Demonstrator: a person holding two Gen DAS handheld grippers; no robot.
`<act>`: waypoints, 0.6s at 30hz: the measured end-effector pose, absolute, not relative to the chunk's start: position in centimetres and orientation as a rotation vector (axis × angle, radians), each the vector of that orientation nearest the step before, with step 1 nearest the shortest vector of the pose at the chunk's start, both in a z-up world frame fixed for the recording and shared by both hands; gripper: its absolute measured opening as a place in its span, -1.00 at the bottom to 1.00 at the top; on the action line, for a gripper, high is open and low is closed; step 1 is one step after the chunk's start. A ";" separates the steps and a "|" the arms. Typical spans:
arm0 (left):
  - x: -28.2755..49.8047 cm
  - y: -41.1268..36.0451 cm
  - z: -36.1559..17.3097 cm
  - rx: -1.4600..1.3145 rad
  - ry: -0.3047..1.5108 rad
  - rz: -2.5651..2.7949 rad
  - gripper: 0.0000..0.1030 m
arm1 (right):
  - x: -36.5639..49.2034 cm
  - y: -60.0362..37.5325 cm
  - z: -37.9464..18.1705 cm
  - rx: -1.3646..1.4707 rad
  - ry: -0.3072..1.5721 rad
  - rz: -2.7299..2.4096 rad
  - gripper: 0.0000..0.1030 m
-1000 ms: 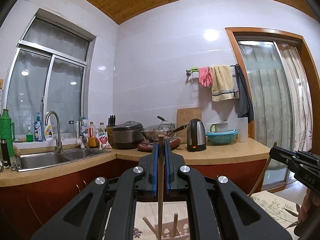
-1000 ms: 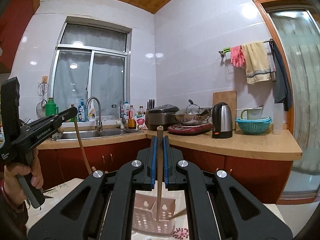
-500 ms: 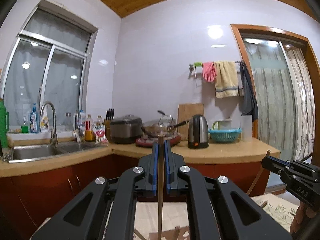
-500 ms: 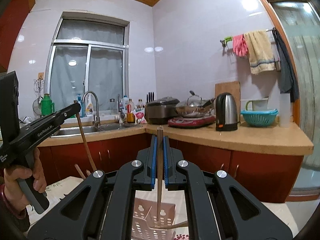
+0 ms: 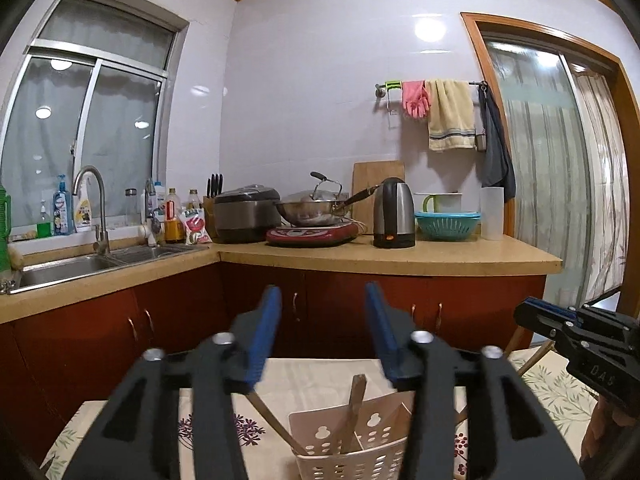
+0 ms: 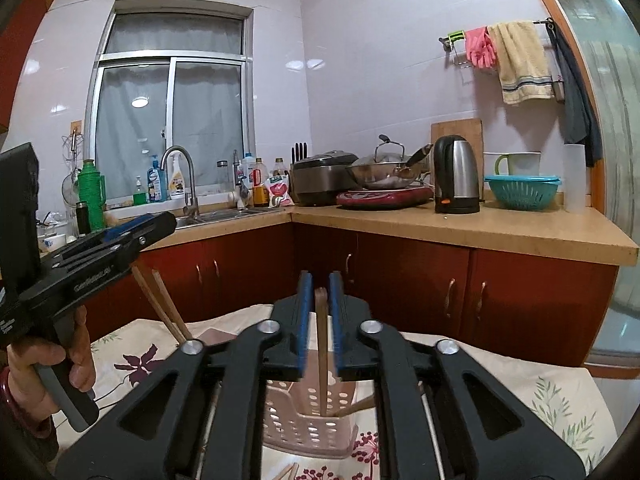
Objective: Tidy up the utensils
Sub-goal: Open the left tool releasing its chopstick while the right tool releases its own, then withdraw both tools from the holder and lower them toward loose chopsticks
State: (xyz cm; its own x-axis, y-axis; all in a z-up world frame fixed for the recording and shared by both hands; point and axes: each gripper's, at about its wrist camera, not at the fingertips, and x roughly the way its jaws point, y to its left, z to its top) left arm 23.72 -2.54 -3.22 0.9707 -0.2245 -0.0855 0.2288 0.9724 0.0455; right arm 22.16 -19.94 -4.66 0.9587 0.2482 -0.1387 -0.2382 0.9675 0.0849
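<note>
A flowered table (image 5: 288,376) fills the foreground, its far edge facing red cabinets (image 6: 540,300) with a strip of floor between; to the right its cloth runs out of view. An L-shaped counter (image 5: 400,258) stands above the cabinets, well behind everything being handled.

One perforated pink basket (image 5: 360,452) stands on the table, close under both tools. In the left view it shows two compartments split by a divider; one chopstick (image 5: 352,404) leans in the basket, and a second stick (image 5: 272,420) slants against its left rim.

The left gripper (image 5: 322,330) has just been opening: its blue pads stand wide apart with nothing between them, directly above the basket.

The right gripper (image 6: 320,320) has also just been opening, only a little. One upright chopstick (image 6: 321,352) is between its pads with a thin gap on either side, so the pads do not press it; its lower end reaches down into the basket (image 6: 296,420). Another stick (image 6: 356,406) lies slanted in the basket beside it.

From the right view, two chopsticks (image 6: 160,304) lean up together under the left tool, which a hand (image 6: 48,364) grips by its handle.
</note>
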 end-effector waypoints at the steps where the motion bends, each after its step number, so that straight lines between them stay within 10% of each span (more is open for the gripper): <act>1: 23.5 -2.5 -3.1 0.057 0.080 -0.228 0.03 | 21.8 -20.0 -4.5 0.068 0.141 0.241 -0.45; 9: 21.0 -1.5 -3.0 0.049 0.098 -0.208 0.45 | 18.1 -20.3 -3.4 0.045 0.112 0.210 -0.29; 18: 16.8 -0.8 -5.5 0.069 0.175 -0.167 0.50 | 12.7 -20.9 -6.2 0.045 0.177 0.177 -0.29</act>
State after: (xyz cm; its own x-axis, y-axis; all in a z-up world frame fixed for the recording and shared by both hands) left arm 16.82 -0.79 -5.47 0.9709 -0.1589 -0.1792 0.1710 0.9838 0.0542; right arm 12.68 -20.89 -6.19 0.9688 0.1794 -0.1711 -0.1715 0.9834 0.0600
